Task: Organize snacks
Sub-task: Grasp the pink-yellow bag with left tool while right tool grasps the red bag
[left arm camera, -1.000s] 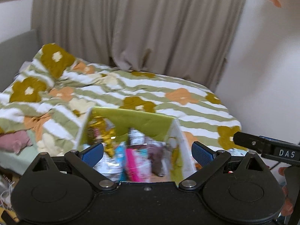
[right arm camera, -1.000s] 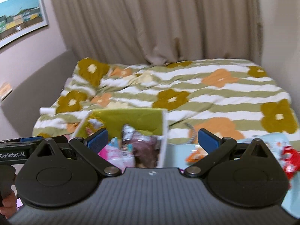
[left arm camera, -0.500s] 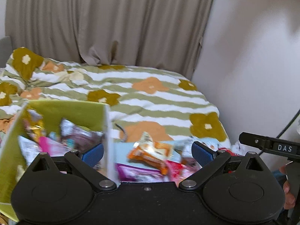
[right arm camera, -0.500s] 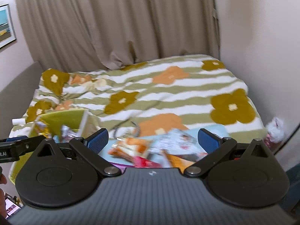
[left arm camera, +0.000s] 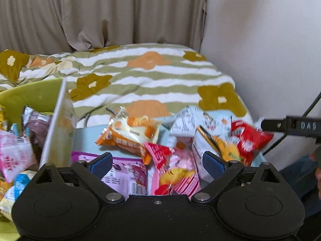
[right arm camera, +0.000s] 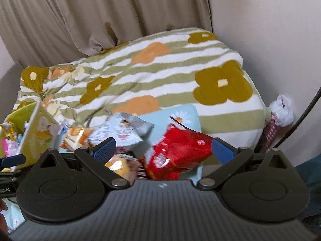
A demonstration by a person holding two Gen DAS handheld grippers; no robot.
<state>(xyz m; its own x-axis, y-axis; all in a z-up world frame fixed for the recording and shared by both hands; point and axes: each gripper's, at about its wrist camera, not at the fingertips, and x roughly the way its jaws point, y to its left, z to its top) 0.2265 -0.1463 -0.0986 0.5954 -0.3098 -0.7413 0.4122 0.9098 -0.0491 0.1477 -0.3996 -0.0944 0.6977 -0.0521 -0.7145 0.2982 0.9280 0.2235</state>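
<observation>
The left gripper (left arm camera: 157, 163) is hanging over a heap of loose snack packets; its blue-padded jaws have just been closing a little yet are standing wide apart, gripping nothing, with a pink-and-yellow plastic snack packet (left arm camera: 176, 177) and a purple printed packet (left arm camera: 124, 175) lying below the gap. An orange-and-white crinkled packet (left arm camera: 130, 133) is lying further back on the pale blue daisy-print cloth (left arm camera: 84, 135). The green-lined open storage box (left arm camera: 28, 97), already holding several packets, is standing at the left, just beside the heap. The right gripper (right arm camera: 162, 148) is also spread wide and empty, with a glossy red foil snack bag (right arm camera: 176, 150) lying under it and a grey-white printed packet (right arm camera: 120, 130) beside that. Everything is resting on a bed with a green-striped flowered duvet (right arm camera: 160, 76), in front of beige curtains (left arm camera: 100, 12).
</observation>
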